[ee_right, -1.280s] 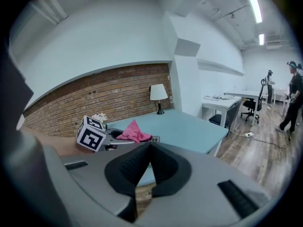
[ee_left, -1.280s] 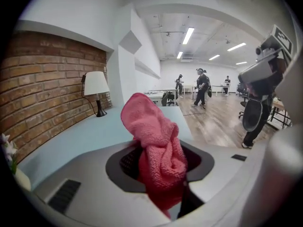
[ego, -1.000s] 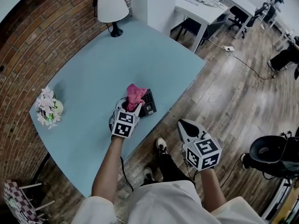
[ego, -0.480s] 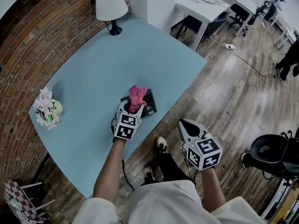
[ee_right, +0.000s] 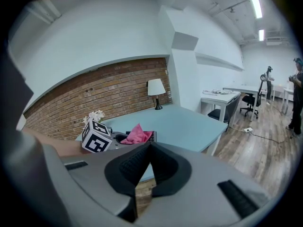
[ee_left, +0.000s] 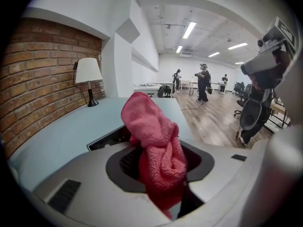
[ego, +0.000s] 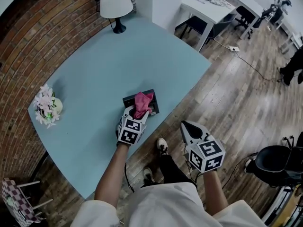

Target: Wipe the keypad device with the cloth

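Observation:
The dark keypad device (ego: 129, 98) lies on the light blue table (ego: 104, 60) close to its near edge. A pink cloth (ego: 143, 103) rests on top of it and hides most of the keys. My left gripper (ego: 138, 112) is shut on the cloth, whose bunched end rises between the jaws (ee_left: 154, 145). In the left gripper view, only an edge of the keypad device (ee_left: 106, 141) shows behind the cloth. My right gripper (ego: 189, 128) hangs off the table above the wooden floor, shut and empty. Its view shows the cloth (ee_right: 136, 134) from the side.
A white table lamp (ego: 116, 4) stands at the table's far corner. A pot of flowers (ego: 46, 108) sits at the left edge. A white desk (ego: 203, 6) with chairs is beyond the table, and a black office chair (ego: 277, 160) stands at the right.
My left gripper has dragged the cloth a little toward the table's near edge across the device, uncovering its far left part. The right gripper has stayed in place.

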`<state>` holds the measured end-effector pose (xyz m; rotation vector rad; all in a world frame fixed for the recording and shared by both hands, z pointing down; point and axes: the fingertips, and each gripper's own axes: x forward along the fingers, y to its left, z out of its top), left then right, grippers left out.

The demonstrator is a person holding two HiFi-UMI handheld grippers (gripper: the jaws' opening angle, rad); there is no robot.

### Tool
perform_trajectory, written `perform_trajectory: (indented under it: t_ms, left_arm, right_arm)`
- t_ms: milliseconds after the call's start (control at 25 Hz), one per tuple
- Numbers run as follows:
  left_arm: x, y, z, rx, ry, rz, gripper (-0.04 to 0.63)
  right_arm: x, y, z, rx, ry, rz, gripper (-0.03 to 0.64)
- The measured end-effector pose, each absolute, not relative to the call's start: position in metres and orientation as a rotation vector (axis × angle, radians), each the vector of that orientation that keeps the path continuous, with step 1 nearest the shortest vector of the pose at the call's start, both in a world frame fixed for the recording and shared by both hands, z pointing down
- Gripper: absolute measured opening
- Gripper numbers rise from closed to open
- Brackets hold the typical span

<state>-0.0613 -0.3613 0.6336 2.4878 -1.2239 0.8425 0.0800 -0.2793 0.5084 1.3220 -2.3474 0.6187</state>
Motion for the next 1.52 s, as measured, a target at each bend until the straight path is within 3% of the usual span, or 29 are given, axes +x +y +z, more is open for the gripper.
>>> perform_trajectory:
  t_ms: [1080, 1520]
  left_arm:
    - [-0.048, -0.309, 0.687, 2.417, -1.083, 0.962, 0.201]
    - [-0.047, -0.357, 0.588, 2.620, -1.232, 0.800, 0.202]
  right_arm:
    - [0.084, -0.271, 0.516, 1.307, -2.339, 0.641, 0.008]
    - [0.083, -0.272, 0.507, 1.315, -2.352, 0.622, 0.008]
